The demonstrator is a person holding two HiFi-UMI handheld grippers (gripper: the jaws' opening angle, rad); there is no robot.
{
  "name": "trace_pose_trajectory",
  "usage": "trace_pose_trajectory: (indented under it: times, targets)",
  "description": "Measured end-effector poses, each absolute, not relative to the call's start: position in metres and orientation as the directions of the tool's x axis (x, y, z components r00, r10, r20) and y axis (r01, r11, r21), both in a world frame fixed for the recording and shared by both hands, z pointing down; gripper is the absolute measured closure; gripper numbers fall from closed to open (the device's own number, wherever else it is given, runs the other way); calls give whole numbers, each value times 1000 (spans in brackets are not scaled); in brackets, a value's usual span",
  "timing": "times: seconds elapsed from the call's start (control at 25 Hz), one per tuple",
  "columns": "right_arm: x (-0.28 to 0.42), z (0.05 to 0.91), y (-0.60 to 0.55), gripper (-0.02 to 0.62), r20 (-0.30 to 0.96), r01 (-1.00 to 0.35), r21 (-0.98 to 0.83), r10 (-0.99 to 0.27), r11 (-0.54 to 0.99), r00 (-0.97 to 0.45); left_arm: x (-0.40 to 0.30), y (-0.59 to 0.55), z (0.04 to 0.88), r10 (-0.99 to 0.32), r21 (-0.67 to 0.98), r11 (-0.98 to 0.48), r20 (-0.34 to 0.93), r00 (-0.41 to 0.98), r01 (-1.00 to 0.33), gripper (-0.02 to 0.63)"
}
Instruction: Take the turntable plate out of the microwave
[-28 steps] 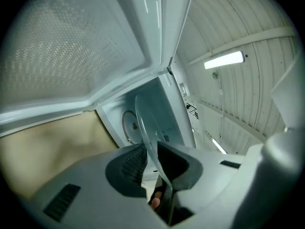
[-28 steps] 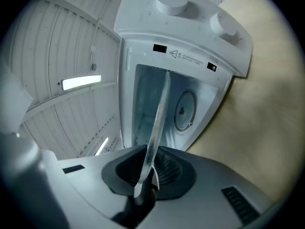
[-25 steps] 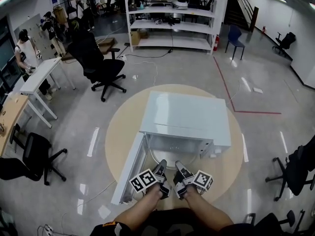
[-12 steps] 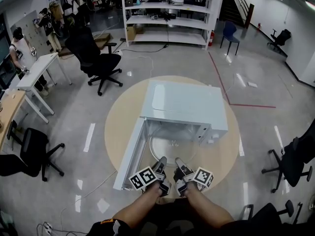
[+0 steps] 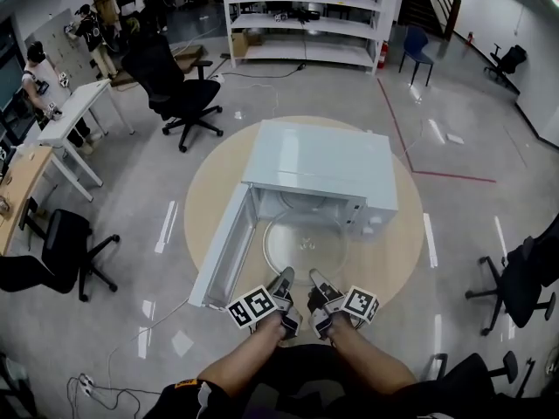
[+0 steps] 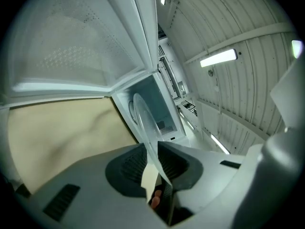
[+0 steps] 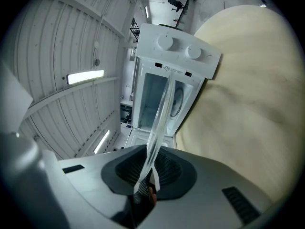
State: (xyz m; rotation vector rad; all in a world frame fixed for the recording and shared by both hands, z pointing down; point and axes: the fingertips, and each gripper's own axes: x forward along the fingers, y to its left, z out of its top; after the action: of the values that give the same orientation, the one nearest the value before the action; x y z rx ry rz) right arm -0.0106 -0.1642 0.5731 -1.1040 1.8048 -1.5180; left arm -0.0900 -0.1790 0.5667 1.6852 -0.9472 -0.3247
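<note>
The left gripper (image 6: 151,152) and right gripper (image 7: 153,155) each clamp the plate's (image 5: 306,238) near rim, side by side, apparently to share the glass's weight and hold it level. The plate hangs mostly outside the microwave (image 5: 319,168), beside its open door (image 5: 218,251), over the table (image 5: 397,260).

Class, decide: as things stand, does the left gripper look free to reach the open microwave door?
Probably not: the left gripper and right gripper both clamp the turntable plate. The door stands close, nothing between, but the plate needs setting down first.
</note>
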Motion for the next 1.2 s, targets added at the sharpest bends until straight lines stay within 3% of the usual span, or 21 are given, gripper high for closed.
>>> trace_pose_trajectory:
  times: [0.52,1.2]
  targets:
    - [40,597,-90,541,140,-220,-975,-798,-10,-586,-38,-100,590,-754,899,19,300,584,-437,497]
    - [50,663,-56,540,221,-254,-964,-745,-72,-629,-29,-62,657,-763,895,120,360,536,-429,497]
